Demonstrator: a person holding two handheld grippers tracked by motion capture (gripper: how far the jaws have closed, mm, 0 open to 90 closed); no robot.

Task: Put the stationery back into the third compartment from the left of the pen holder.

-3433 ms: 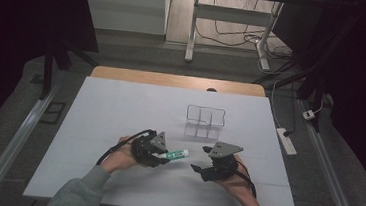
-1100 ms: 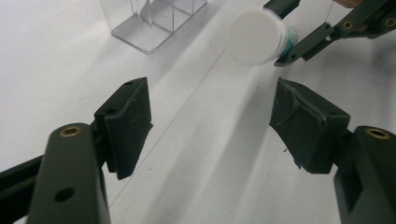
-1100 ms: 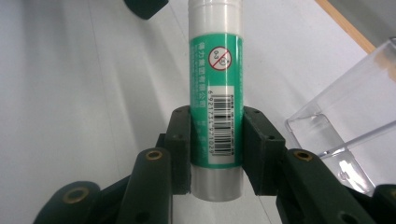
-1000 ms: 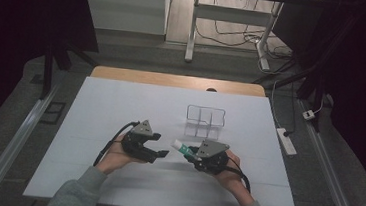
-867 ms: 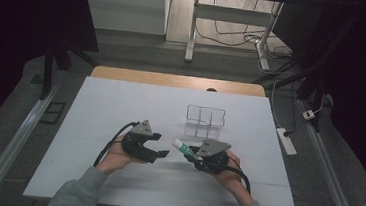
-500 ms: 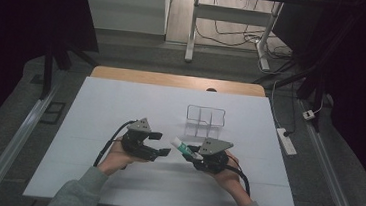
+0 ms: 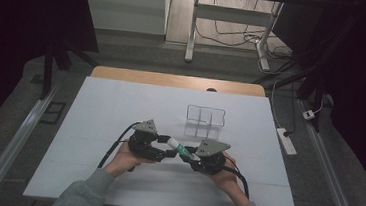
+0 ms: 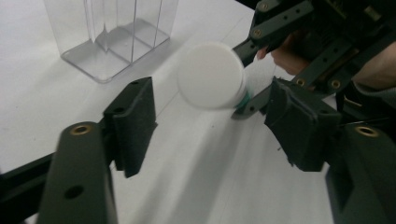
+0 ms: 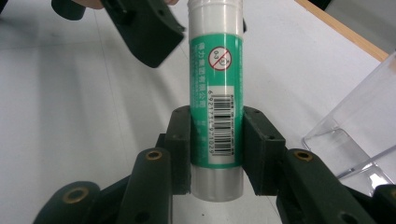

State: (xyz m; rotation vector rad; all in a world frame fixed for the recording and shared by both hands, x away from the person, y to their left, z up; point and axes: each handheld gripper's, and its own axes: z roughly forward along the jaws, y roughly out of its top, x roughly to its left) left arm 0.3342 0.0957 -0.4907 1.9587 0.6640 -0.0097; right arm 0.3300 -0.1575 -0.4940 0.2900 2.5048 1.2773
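- The wide white surface [image 7: 120, 107] carries everything; its far edge shows a strip of bare wood, and its near corners are cut off at the bottom of the high view.
- A clear plastic organiser box with upright dividers [image 7: 205, 121] stands on the surface just beyond the two grippers; its transparent walls are hard to make out from above, and both gripper views cut it off at the frame edge.
- The left gripper [image 8: 212, 121] has its jaws apart on either side of the tube's white cap without touching it; they have just been closing.
- The right gripper [image 9: 217, 149] is clamped on the lower part of the tube, hiding part of its label.
- The green-and-white cylindrical glue stick tube [image 9: 215, 88] hangs above the surface between the grippers, its cap blurred in the left gripper view.
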